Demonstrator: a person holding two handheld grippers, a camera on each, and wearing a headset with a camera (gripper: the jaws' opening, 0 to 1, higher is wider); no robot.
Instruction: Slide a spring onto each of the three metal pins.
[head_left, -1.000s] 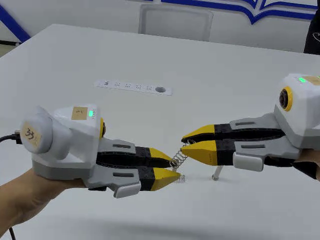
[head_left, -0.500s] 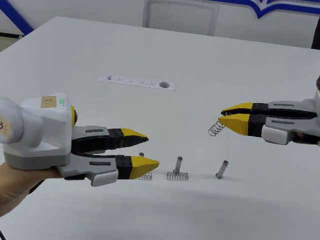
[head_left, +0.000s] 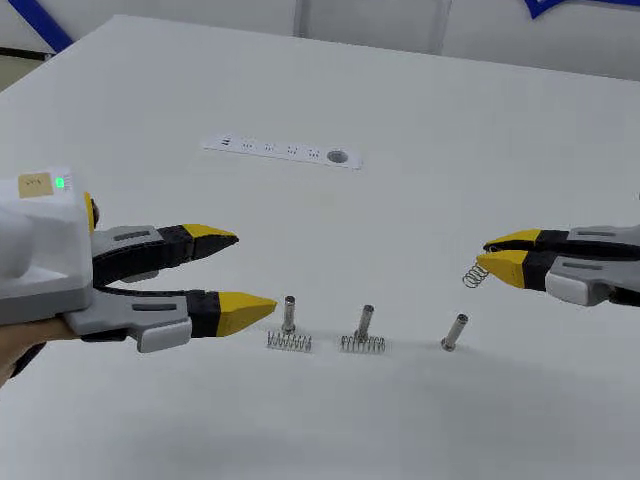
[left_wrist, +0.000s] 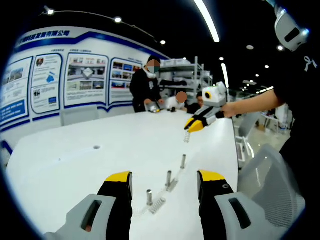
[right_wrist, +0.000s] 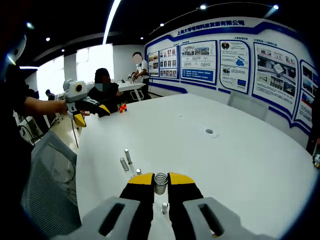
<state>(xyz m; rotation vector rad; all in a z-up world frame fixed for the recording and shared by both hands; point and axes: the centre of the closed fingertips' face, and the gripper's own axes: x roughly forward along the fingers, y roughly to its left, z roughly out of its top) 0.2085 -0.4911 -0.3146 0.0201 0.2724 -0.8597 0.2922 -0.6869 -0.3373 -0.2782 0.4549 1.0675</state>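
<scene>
Three short metal pins stand in a row on the white table: the left pin (head_left: 289, 312), the middle pin (head_left: 366, 320) and the right pin (head_left: 456, 330). One spring (head_left: 289, 342) lies flat in front of the left pin, and a second spring (head_left: 362, 344) lies by the middle one. My right gripper (head_left: 488, 259) hovers above and right of the right pin, shut on a third spring (head_left: 474, 274), which sticks up between its yellow tips (right_wrist: 160, 184). Left of the row, my left gripper (head_left: 255, 270) is open with nothing in it; its jaws frame the pins (left_wrist: 168, 178).
A white power strip (head_left: 285, 152) lies farther back on the table. A chair back (head_left: 370, 20) stands at the far edge. People sit at another table (left_wrist: 165, 102) in the background. A grey chair (right_wrist: 47, 175) is close to the table's near side.
The grippers were together at the spring; now they are apart. The right one has carried the spring off to the right, and the left one has pulled back left, open. The camera tilted down.
</scene>
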